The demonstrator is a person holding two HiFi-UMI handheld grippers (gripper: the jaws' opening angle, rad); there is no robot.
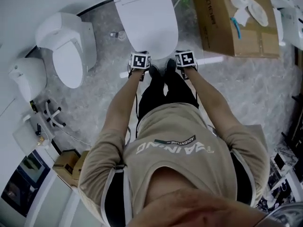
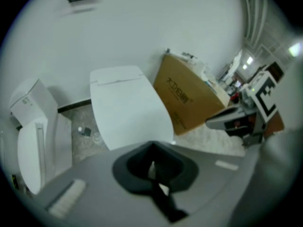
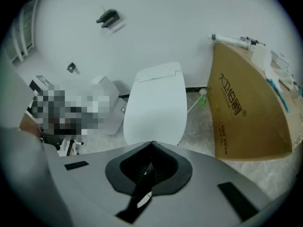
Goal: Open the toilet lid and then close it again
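Observation:
A white toilet with its lid [image 1: 147,18] down stands straight ahead against the wall. The same flat lid fills the middle of the left gripper view [image 2: 125,108] and the right gripper view [image 3: 156,103]. My left gripper [image 1: 140,56] and right gripper [image 1: 185,55] are held side by side at the lid's front edge, a little short of it. In each gripper view the jaws close to a point, the left gripper [image 2: 152,144] and the right gripper [image 3: 151,144] both shut with nothing held. From the head view the marker cubes hide the fingertips.
A second white toilet [image 1: 66,51] and another white fixture [image 1: 26,77] stand at the left. A big cardboard box [image 1: 236,22] leans at the right, close to the toilet [image 3: 246,108]. The person's dark shoes [image 1: 161,71] are at the toilet's foot on a grey marbled floor.

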